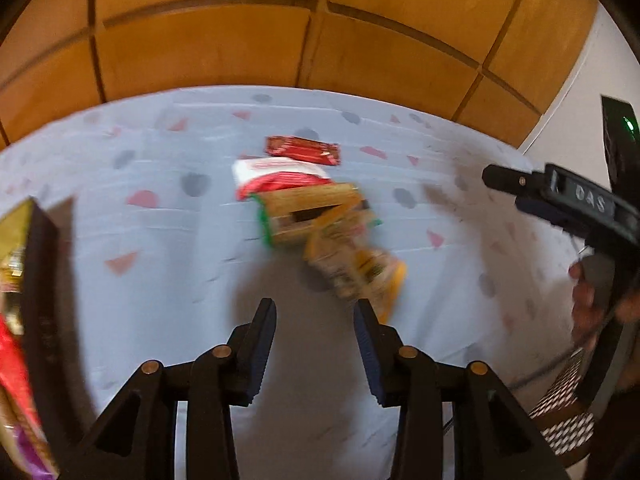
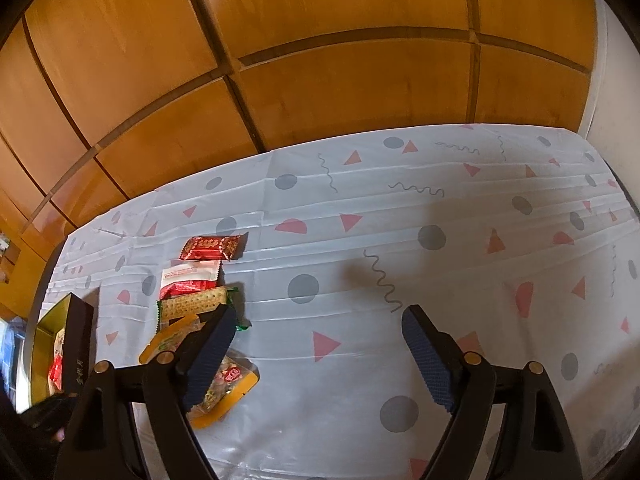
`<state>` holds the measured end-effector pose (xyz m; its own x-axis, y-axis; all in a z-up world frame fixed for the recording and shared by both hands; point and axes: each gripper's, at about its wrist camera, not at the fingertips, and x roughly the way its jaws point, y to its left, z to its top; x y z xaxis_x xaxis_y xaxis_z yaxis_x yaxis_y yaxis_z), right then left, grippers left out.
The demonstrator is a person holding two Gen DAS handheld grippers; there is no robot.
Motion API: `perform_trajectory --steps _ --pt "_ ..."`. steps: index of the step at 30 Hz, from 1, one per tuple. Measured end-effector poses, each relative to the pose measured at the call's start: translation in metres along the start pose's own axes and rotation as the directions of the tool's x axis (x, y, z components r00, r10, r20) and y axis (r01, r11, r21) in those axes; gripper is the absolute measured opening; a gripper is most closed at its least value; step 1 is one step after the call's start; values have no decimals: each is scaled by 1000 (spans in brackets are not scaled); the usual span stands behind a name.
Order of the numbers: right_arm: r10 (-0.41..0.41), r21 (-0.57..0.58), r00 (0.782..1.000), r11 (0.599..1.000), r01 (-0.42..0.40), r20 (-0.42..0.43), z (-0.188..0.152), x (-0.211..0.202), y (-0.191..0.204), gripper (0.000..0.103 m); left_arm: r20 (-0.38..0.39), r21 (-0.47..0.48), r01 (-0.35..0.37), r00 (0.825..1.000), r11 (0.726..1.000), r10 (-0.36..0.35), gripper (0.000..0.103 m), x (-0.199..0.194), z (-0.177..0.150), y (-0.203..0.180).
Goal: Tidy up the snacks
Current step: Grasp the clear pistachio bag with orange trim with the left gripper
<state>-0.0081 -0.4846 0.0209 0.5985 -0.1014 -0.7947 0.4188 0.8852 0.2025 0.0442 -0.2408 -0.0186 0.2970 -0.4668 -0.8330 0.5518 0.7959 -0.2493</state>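
Counter point(image 2: 460, 208): covered by a pale cloth printed with grey dots, pink triangles and squiggles; its far edge meets a wooden panelled wall point(image 2: 320, 60).
Open room: the right half of the cloth is bare, from the middle out to the right edge.
Snacks: a loose row left of centre — a red packet point(image 2: 210, 248) farthest back, then a white and red packet point(image 2: 190, 280), a green-edged cracker packet point(image 2: 196, 304) and a yellow-edged packet point(image 2: 224, 392) nearest.
Box point(image 2: 76, 340): dark, open, at the counter's left edge, with a few packets inside.
Left gripper point(image 1: 316, 344): jaws apart with nothing between them, over bare cloth just short of the yellow-edged packet.
Right gripper point(image 2: 316, 360): jaws spread wide and empty; its left finger point(image 2: 208, 356) overlaps the snack row in view, contact unclear.
Writing: light characters on the box's dark side and print on the packets, too small to read; "DAS" on the right gripper's body in the left wrist view.
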Motion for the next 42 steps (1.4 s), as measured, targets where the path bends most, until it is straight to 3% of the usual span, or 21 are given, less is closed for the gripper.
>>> perform_trajectory --steps 2,4,6,12,15,16,19,22,35,42 --pt "7 11 1000 1000 -7 1 1 -1 -2 86 -8 -42 40 999 998 -40 46 12 7 -7" --pt "14 25 1000 1000 -14 2 2 -2 -4 86 -7 -85 68 998 994 -69 59 21 12 -11" --pt "24 44 1000 999 -24 1 3 -2 -6 87 -12 -117 76 997 990 -78 59 30 17 -14" --pt "46 60 999 997 -46 4 3 -4 -7 87 -27 -125 -47 999 991 44 59 60 27 -26" --pt "55 60 998 997 -55 5 3 -5 -6 87 -26 -72 -108 994 992 106 57 70 25 -33" --pt "57 61 998 996 -57 4 3 -5 -7 87 0 -20 -131 991 991 131 41 70 23 -38" --pt "58 69 998 996 -59 9 4 -5 -9 87 35 83 -146 989 986 144 38 64 13 -47" --pt "63 73 998 995 -64 11 4 -6 -9 87 63 125 -168 985 978 161 37 54 2 -46" --pt "19 52 1000 998 -19 -6 0 0 -9 87 141 108 -273 956 956 257 37 3 -45 0" --pt "2 67 999 998 1 -45 -4 9 -13 87 154 67 -274 953 959 262 37 -5 -61 22"
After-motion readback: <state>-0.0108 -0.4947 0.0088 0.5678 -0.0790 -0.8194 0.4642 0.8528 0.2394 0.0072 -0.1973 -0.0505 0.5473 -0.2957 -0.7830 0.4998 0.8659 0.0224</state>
